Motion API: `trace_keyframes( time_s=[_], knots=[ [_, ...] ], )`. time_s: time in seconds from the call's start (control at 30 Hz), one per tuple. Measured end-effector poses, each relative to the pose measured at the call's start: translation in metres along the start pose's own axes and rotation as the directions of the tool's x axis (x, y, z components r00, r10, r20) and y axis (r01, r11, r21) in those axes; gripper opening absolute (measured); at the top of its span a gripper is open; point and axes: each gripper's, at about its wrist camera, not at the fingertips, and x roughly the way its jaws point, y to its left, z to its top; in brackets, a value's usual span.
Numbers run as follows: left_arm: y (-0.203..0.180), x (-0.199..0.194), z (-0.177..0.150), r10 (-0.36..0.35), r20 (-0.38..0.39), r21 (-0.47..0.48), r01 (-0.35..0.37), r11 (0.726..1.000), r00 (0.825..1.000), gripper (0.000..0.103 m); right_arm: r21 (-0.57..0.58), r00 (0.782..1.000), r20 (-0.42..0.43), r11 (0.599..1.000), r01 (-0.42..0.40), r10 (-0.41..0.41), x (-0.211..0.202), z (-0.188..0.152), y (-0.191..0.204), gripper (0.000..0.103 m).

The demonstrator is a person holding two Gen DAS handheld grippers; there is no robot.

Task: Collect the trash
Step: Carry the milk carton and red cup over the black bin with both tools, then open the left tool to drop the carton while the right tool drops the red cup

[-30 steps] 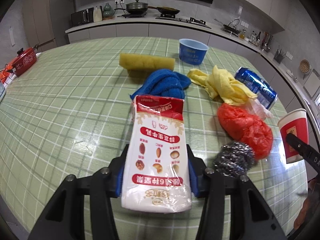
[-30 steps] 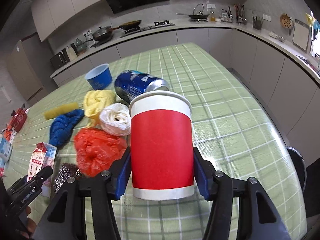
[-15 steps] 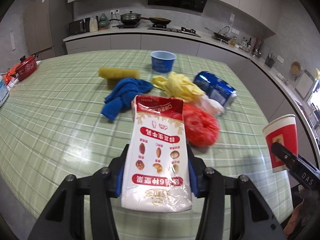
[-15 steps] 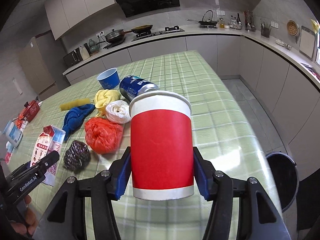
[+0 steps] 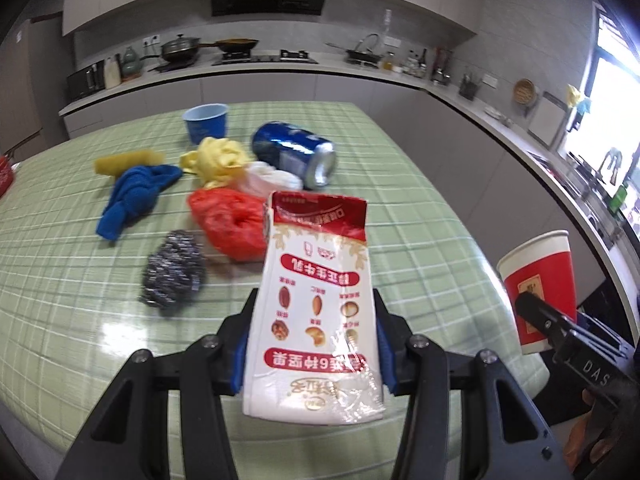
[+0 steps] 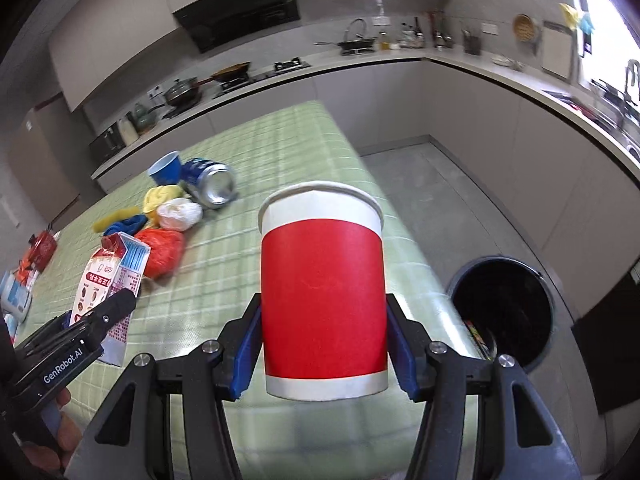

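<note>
Carrying two pieces at once, the right hand-held gripper (image 6: 323,354) clamps a red paper cup (image 6: 322,296) upright above the worktop (image 6: 280,152) edge near the black bin (image 6: 504,312), while the left hand-held gripper (image 5: 312,354) pinches a nut-milk carton (image 5: 316,312), presumably saving a trip.

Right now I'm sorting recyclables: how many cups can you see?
2. A small blue plastic cup stands on the green checked table at its far end, beside the yellow rag; a red paper cup is held in the right tongs. None seems hidden.
</note>
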Motion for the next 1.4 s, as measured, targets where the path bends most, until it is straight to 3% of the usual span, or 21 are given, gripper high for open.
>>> trace_keyframes(
  time_s=[0.2,0.33,0.5,0.67,0.83,1.07,1.23,1.4],
  knots=[
    [-0.068,-0.004,-0.001,-0.049,0.011,0.048,0.049,0.998,0.999,0.051,0.058,0.999,0.033,0.998,0.036,-0.038,-0.022,0.002,-0.067,0.059],
    [-0.129,0.002,-0.002,-0.082,0.014,0.059,0.081,0.995,0.997,0.051,0.086,0.997,0.034,0.994,0.061,-0.064,-0.029,0.006,-0.139,0.059],
    [-0.212,0.029,-0.005,-0.125,-0.034,0.051,0.127,0.991,0.992,0.051,0.086,0.997,-0.006,0.994,0.073,-0.073,-0.026,0.016,-0.233,0.059],
    [-0.28,0.071,-0.017,-0.143,-0.084,0.045,0.148,0.988,0.986,0.051,0.07,0.997,-0.053,0.995,0.067,-0.063,-0.004,0.018,-0.297,0.059],
    [-0.307,0.128,-0.041,-0.121,-0.175,0.017,0.126,0.992,0.977,0.051,0.046,0.991,-0.128,0.998,0.049,-0.043,0.042,0.007,-0.331,0.059],
    [-0.313,0.195,-0.074,-0.053,-0.286,0.012,0.059,0.998,0.957,0.051,0.009,0.977,-0.214,1.0,0.007,-0.004,0.107,-0.01,-0.351,0.059],
    [-0.316,0.22,-0.085,-0.044,-0.325,0.003,0.048,0.999,0.945,0.056,-0.024,0.971,-0.239,1.0,-0.006,0.0,0.14,-0.017,-0.351,0.062],
    [-0.323,0.217,-0.079,-0.009,-0.304,-0.017,0.004,1.0,0.953,0.06,-0.02,0.97,-0.245,1.0,-0.001,-0.004,0.15,-0.016,-0.352,0.066]
  ],
)
